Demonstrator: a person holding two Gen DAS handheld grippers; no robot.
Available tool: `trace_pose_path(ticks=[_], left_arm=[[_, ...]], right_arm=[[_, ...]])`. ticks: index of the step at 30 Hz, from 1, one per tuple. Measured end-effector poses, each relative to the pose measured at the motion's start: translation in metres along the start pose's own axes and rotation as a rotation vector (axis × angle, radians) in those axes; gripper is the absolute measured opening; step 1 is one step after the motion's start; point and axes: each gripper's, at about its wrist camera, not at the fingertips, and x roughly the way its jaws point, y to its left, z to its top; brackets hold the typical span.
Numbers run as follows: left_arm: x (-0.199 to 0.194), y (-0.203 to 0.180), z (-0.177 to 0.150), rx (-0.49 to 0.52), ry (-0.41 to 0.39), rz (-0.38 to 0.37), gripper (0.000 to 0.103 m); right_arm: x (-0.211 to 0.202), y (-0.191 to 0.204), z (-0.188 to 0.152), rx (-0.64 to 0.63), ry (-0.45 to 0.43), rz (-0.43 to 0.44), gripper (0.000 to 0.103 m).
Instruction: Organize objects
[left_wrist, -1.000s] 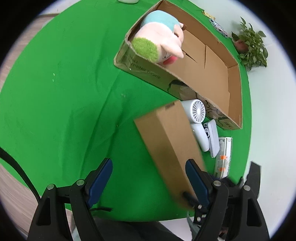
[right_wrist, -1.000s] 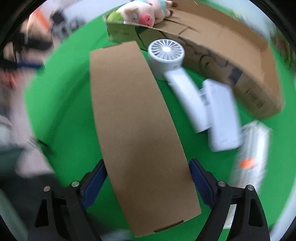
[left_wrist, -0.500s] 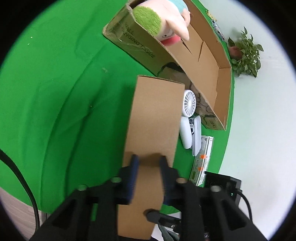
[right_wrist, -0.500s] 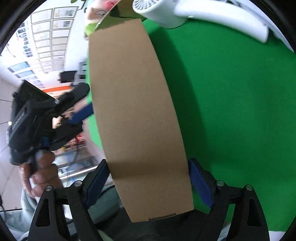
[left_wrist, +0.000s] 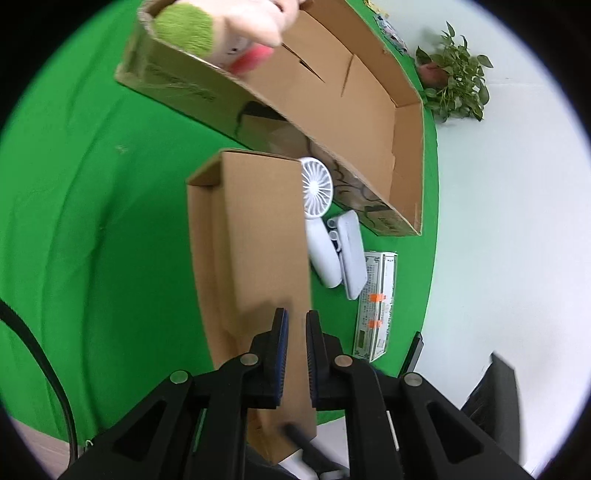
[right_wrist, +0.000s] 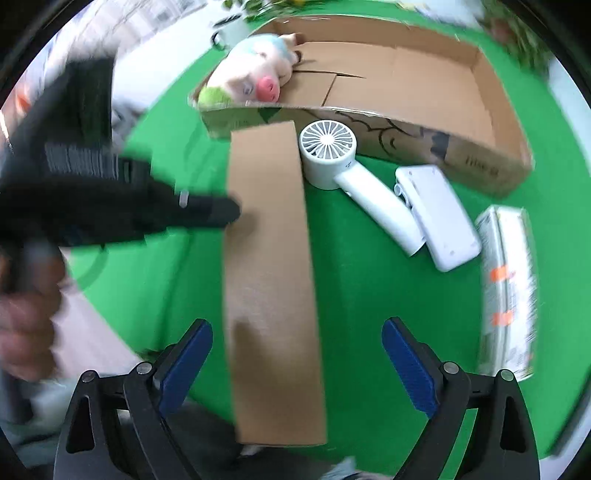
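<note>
A long brown cardboard box hangs tilted over the green cloth. My left gripper is shut on the thin side wall at its near end. In the right wrist view the same long box runs up the middle, and the left gripper reaches its left edge as a black blur. My right gripper is above the box's near end with its jaws opening. The box shows between the blue pads, but they stand clear of it. A person's hand holds the left tool.
A big open carton lies behind with a plush pig at its left end. A white hand fan, a white flat device and a white printed packet lie to the right. A potted plant stands beyond the table.
My left gripper closed on the long box's wall and moved in over it. My right gripper, which carried the box, spread wider, let go and rose above it.
</note>
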Motion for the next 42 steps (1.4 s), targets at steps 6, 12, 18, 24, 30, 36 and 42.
trace_pose_path(ticks=[6, 12, 18, 24, 30, 36, 42], left_arm=[[0.011, -0.018, -0.001, 0.047, 0.017, -0.018, 0.008], [-0.023, -0.047, -0.002, 0.136, -0.036, -0.025, 0.008], [-0.057, -0.026, -0.006, 0.146, -0.119, 0.111, 0.034], [-0.033, 0.012, -0.011, 0.068, -0.044, 0.239, 0.034], [-0.007, 0.016, -0.020, 0.073, 0.022, 0.322, 0.034], [-0.017, 0.030, -0.034, 0.069, 0.035, 0.350, 0.034], [-0.014, 0.033, -0.045, 0.072, 0.068, 0.340, 0.026]], right_arm=[[0.018, 0.007, -0.072, -0.161, 0.027, -0.068, 0.059], [0.008, -0.045, -0.074, 0.140, 0.022, 0.306, 0.058], [0.025, -0.098, -0.090, 0.500, 0.067, 0.526, 0.064], [-0.001, -0.108, -0.086, 0.429, -0.021, 0.282, 0.083], [0.021, -0.082, -0.076, 0.191, -0.006, 0.111, 0.044], [0.021, -0.050, -0.081, 0.085, 0.046, 0.250, 0.025], [0.024, -0.062, -0.070, 0.164, 0.059, 0.193, 0.034]])
